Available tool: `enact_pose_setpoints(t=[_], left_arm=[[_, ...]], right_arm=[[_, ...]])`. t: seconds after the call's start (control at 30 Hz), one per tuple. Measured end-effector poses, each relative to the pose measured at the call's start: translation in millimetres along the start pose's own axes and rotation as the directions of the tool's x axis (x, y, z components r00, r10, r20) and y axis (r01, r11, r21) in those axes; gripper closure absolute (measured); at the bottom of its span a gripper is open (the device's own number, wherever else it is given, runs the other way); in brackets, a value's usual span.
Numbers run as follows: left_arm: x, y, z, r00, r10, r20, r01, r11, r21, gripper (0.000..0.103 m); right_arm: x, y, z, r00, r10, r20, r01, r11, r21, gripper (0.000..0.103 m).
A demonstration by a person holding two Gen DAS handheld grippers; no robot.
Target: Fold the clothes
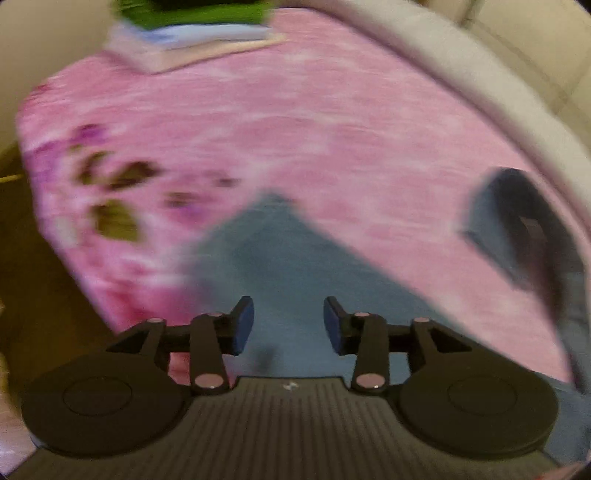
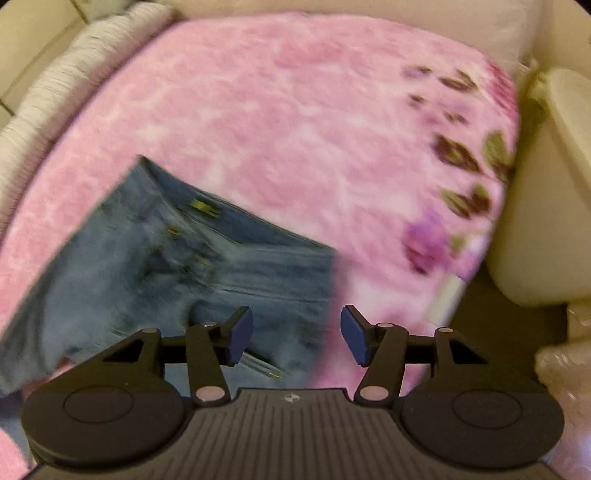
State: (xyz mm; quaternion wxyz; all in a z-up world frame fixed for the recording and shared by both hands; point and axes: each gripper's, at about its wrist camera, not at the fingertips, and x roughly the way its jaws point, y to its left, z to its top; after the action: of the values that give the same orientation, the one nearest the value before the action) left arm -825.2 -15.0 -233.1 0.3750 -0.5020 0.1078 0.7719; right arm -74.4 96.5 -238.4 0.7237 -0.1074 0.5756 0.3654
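Blue jeans (image 2: pixel 177 266) lie on a pink floral blanket (image 2: pixel 295 110) spread over a bed. In the right wrist view the waistband and fly show, left of centre. My right gripper (image 2: pixel 296 334) is open and empty, just above the jeans' right edge. In the left wrist view a corner of the jeans (image 1: pixel 280 266) reaches under my left gripper (image 1: pixel 289 325), which is open and empty above the denim. A dark shape, probably the other gripper (image 1: pixel 524 229), shows at the right, blurred. Both views are motion-blurred.
A stack of folded clothes (image 1: pixel 192 33), green on top, sits at the blanket's (image 1: pixel 295 129) far edge. A white ribbed cover (image 2: pixel 55 85) runs along one side of the bed. A cream object (image 2: pixel 546 184) stands beside the bed.
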Motion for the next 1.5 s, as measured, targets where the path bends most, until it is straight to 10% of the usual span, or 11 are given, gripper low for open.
enact_pose_setpoints(t=[0.17,0.33,0.6,0.73,0.8,0.87,0.97,1.07,1.27,1.5], left_arm=[[26,-96,1,0.964,-0.261,-0.061,0.262,0.965,0.02,0.058],[92,-160,21,0.914,-0.396,-0.093,0.389,0.917,-0.088,0.058],[204,-196,59,0.897,-0.361,-0.254,0.331,0.931,-0.156,0.049],[229,-190,68,0.884,-0.417,-0.212,0.344,0.886,-0.311,0.038],[234,-193,73,0.889,-0.415,-0.193,0.341,0.882,-0.325,0.049],[227,-196,84,0.902,-0.397,-0.167,0.345,0.898,-0.271,0.092],[205,-197,108,0.917,-0.386,-0.101,0.369,0.917,-0.153,0.094],[162,-192,151,0.927,-0.374,-0.024,0.374,0.927,0.025,0.095],[67,-200,270,0.952,-0.305,0.005,0.279,0.878,0.389,0.095],[50,-255,358,0.969,-0.24,-0.058,0.232,0.807,0.543,0.094]], right_arm=[[17,57,1,0.981,0.157,-0.117,-0.177,0.966,-0.188,0.046],[34,140,-22,0.968,0.156,-0.197,-0.236,0.836,-0.496,0.05],[75,281,-62,0.968,0.096,-0.233,-0.251,0.454,-0.855,0.052],[80,343,-84,0.962,0.174,-0.211,-0.251,0.256,-0.933,0.044],[79,367,-98,0.954,0.223,-0.201,-0.237,0.149,-0.96,0.037],[77,391,-112,0.943,0.272,-0.195,-0.214,0.043,-0.976,0.03],[82,419,-125,0.941,0.292,-0.173,-0.166,-0.049,-0.985,0.028],[92,425,-119,0.959,0.237,-0.158,-0.16,-0.011,-0.987,0.03],[95,380,-80,0.973,0.125,-0.194,-0.22,0.255,-0.941,0.03],[78,345,-52,0.969,0.111,-0.222,-0.248,0.472,-0.846,0.03]])
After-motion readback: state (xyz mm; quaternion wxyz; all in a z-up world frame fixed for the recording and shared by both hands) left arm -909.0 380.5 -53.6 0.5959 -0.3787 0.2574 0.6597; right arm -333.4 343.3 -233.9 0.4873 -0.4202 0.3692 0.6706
